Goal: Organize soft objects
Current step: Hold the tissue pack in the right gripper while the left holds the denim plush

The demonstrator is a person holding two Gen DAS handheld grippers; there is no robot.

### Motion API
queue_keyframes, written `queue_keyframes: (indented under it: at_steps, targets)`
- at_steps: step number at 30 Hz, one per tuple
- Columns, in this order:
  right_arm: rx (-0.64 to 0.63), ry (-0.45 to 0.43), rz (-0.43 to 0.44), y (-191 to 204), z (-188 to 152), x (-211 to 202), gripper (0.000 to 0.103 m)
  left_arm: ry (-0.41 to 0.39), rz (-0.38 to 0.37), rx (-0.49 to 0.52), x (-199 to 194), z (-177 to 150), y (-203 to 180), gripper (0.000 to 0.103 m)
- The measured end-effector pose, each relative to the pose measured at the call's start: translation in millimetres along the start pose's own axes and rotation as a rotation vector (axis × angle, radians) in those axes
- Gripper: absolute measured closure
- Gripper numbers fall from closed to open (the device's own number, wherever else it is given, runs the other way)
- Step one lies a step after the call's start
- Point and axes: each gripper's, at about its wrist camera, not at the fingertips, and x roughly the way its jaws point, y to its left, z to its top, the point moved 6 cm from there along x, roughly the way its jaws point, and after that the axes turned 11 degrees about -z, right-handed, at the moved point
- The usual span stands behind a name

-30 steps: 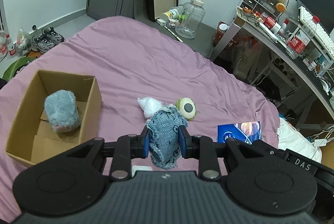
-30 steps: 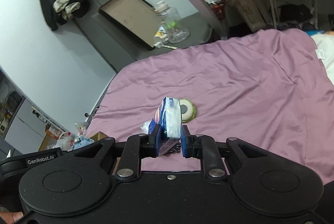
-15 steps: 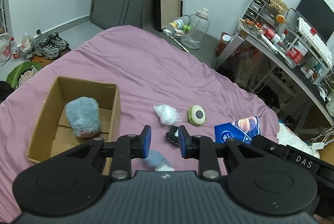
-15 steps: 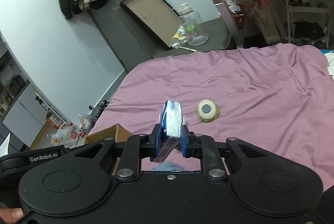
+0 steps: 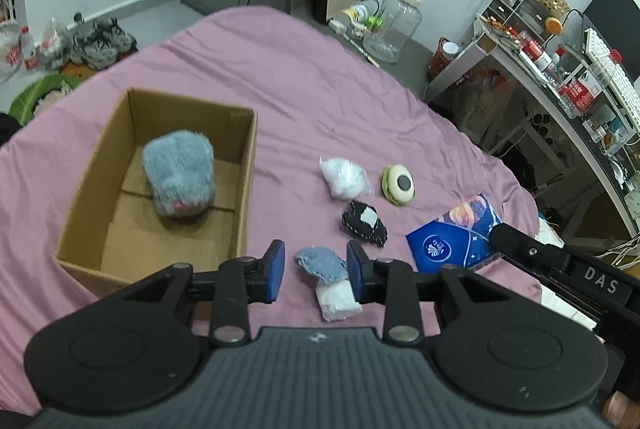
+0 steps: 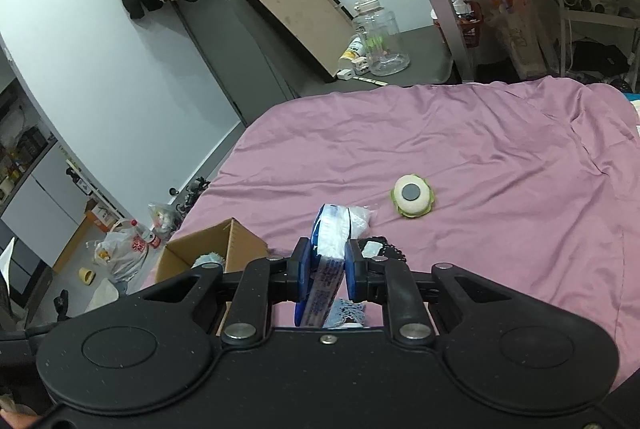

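currently the bed [image 5: 320,77] carries everything: the cardboard box [image 5: 248,189] at the left, holding a grey plush [image 5: 178,179], and to its right the loose soft items. largest of these is the blue tissue pack [image 6: 326,249], clamped upright between the narrow-set fingers of the right tool [image 6: 327,271], above the bed and short of the box. the left tool [image 5: 316,269] stands wide and holds nothing; the denim pouch [image 5: 320,263] lies on the bed below the gap between its fingers, resting partly on a white packet [image 5: 336,299]. further out lie a black pouch [image 5: 364,225], a clear bag of white filling [image 5: 344,177] and a round green-and-cream toy [image 5: 398,185], near one another but apart. judged step: carry the tissue pack over the box opening, lower it beside the plush, then release; keep the grip firm and clear the box rim. for the denim pouch, descend straight, centre it between the fingers and avoid pinching the packet.
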Motion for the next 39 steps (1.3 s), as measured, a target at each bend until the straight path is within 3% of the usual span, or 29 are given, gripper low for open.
queue_keyframes:
  at_steps: [5, 16, 27, 39]
  targets:
    - [0.003, -0.010, -0.017, -6, 2, -1, 0.086, 0.016, -0.014, -0.038, 18, -4, -1, 0.050]
    - [0.024, -0.004, -0.057, -24, 4, 10, 0.086, 0.065, -0.008, -0.182, 66, -16, 12, 0.050]
    - [0.023, 0.027, -0.082, -39, -2, 33, 0.086, 0.101, -0.015, -0.222, 115, -29, 16, 0.050]
    - [0.035, 0.047, -0.100, -49, -6, 47, 0.086, 0.126, 0.058, -0.202, 149, -36, 26, 0.051]
